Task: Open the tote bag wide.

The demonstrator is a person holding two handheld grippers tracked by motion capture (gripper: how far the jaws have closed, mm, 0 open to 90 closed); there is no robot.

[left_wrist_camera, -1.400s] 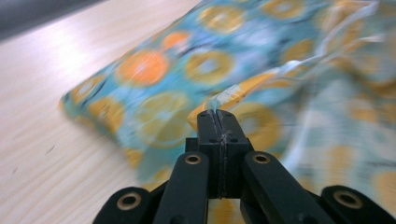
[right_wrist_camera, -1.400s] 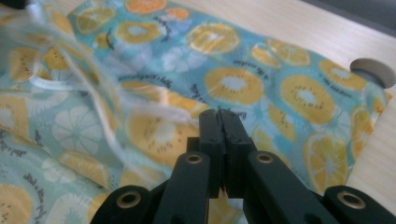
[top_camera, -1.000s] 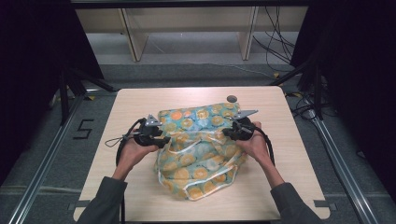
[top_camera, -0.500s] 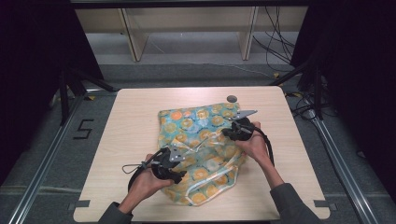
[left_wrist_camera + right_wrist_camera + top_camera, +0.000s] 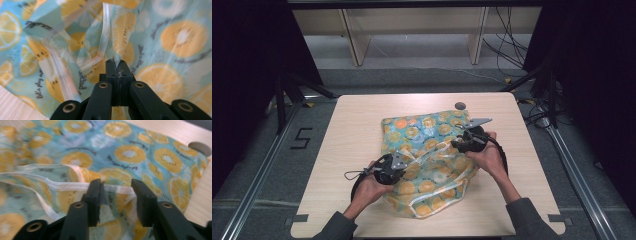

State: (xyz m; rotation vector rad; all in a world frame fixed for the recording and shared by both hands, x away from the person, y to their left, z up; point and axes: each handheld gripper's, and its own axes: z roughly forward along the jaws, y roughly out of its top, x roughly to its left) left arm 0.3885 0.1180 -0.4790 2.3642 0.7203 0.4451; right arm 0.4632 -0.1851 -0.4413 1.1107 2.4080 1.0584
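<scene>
On the floor left of the table (image 5: 342,125) we read a large "5" (image 5: 302,138) marked beside the rail. Moving right, our left gripper (image 5: 398,162) sits at the near-left edge of the fruit-print bag (image 5: 432,150), which lies crumpled in the middle of the tabletop. Its jaws have just been closing and now stand pressed together, pinching a thin fold of the bag's clear-edged plastic (image 5: 107,47) at their tips. In the left gripper view we can make out small cursive print on the bag reading "let's play" (image 5: 40,86); the rest of the lettering is too blurred to read. Further right, our right gripper (image 5: 462,142) rests on the bag's right side. Its jaws have just been opening and stand apart, with the bag's white-trimmed rim (image 5: 115,187) running between them, not pressed. A small dark round disc (image 5: 460,106) sits on the table just beyond the bag.
</scene>
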